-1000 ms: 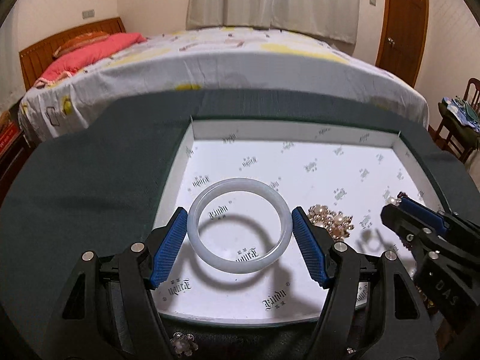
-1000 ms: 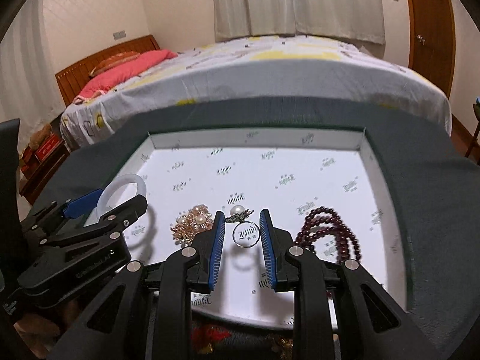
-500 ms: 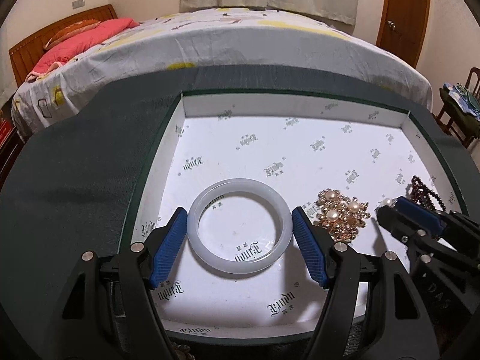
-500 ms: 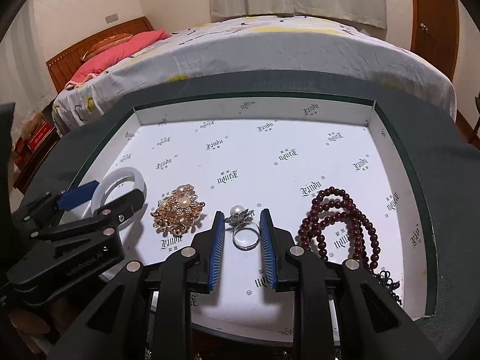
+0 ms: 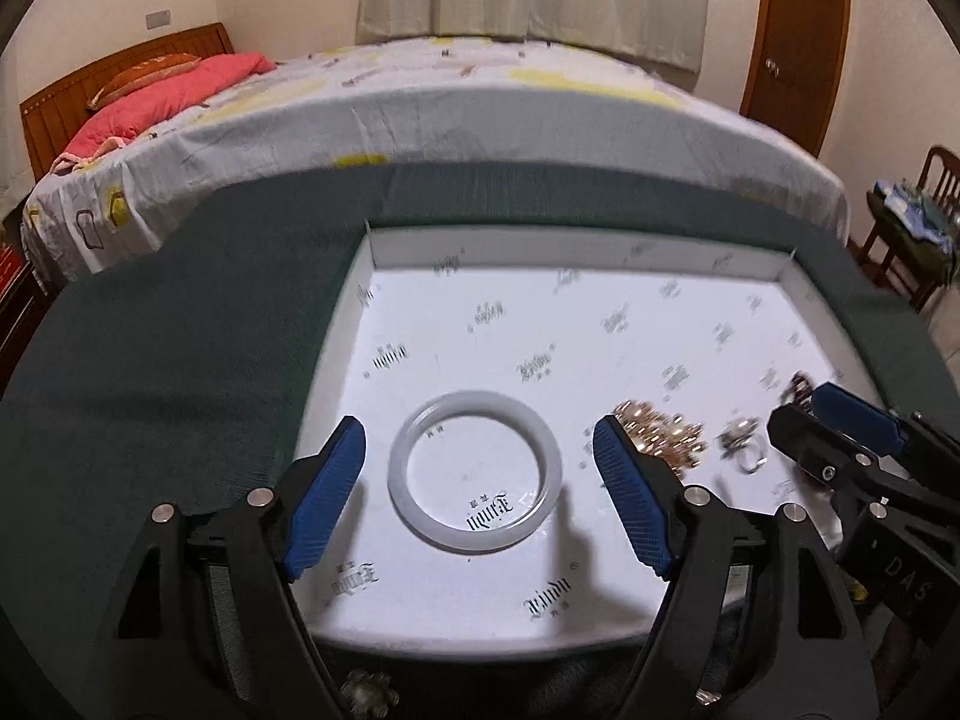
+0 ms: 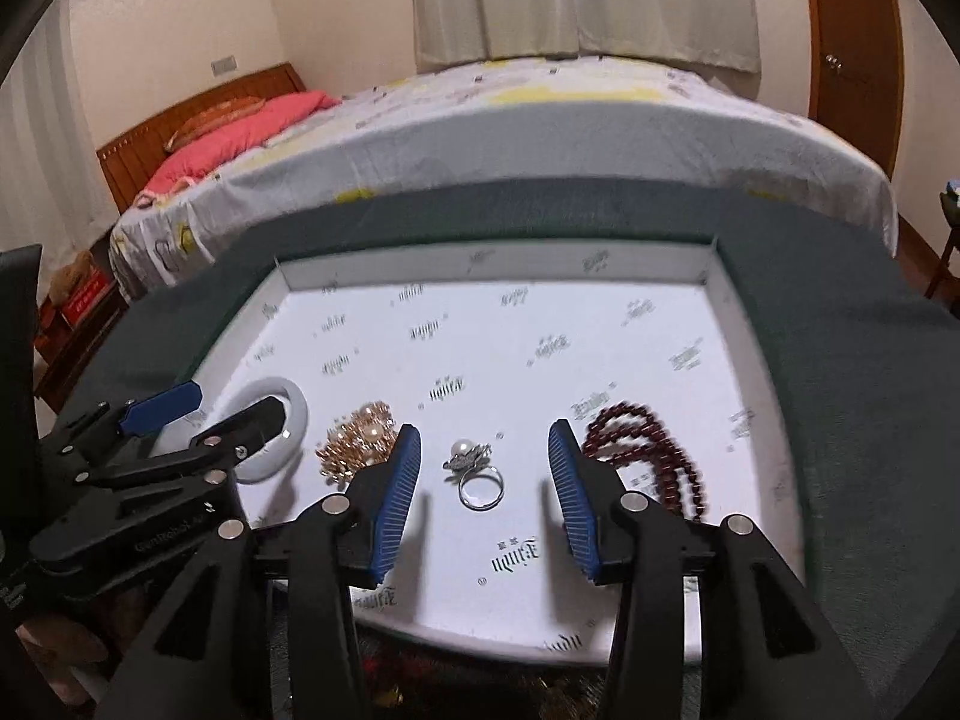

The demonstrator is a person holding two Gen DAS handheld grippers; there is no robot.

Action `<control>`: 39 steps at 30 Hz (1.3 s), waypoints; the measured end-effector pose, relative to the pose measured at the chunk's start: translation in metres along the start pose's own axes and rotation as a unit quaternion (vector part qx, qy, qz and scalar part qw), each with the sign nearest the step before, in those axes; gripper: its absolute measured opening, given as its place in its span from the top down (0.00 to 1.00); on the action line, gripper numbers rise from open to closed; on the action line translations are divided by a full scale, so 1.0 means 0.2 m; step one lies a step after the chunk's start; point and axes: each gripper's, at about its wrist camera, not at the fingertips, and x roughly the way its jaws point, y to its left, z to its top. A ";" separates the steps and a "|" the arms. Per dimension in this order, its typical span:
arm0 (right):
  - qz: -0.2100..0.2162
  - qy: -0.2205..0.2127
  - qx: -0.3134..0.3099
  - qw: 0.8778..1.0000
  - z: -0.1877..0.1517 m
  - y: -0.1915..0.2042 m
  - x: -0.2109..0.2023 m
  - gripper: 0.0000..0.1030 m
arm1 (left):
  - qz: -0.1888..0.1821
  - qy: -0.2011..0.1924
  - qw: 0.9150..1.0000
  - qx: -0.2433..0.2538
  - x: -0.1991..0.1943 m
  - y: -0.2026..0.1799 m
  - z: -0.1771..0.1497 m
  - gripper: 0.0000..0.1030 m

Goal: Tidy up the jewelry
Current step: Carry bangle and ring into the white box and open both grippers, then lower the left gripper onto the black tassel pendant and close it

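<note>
A white jade bangle [image 5: 475, 471] lies flat in the white box lid [image 5: 576, 249], between the spread blue fingers of my left gripper [image 5: 480, 489], which is open and clear of it. A silver pearl ring [image 6: 474, 474] lies on the lid [image 6: 498, 264] between the spread fingers of my right gripper [image 6: 483, 492], open too. A gold pearl brooch [image 6: 360, 441] lies left of the ring, a dark red bead bracelet [image 6: 651, 456] to its right. The bangle [image 6: 270, 438] shows partly behind the left gripper [image 6: 198, 420].
The lid sits on a dark green cloth [image 5: 180, 360]. A bed [image 5: 450, 102] stands beyond it, a wooden door [image 5: 798, 30] at the back right. Loose jewelry [image 5: 366, 690] lies on the cloth near the lid's front edge.
Both grippers have opened: the left let go of the bangle, the right let go of the ring. Both pieces now lie flat on the lid, and the grippers have drawn back slightly.
</note>
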 end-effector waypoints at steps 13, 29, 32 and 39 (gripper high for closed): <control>0.008 -0.021 0.004 1.000 -0.20 -0.01 -0.38 0.57 | 0.006 -0.039 0.999 -0.025 -0.44 0.08 -0.16 0.16; 0.013 0.018 0.000 1.000 -0.51 -0.02 -0.46 0.57 | 0.039 -0.003 0.999 -0.028 -0.52 0.14 -0.54 0.23; 0.015 0.018 -0.002 1.000 -0.51 -0.01 -0.46 0.57 | 0.044 0.005 0.998 -0.035 -0.49 0.18 -0.54 0.25; 0.017 0.025 -0.002 1.000 -0.52 0.01 -0.43 0.57 | 0.047 0.017 0.998 -0.045 -0.43 0.23 -0.56 0.34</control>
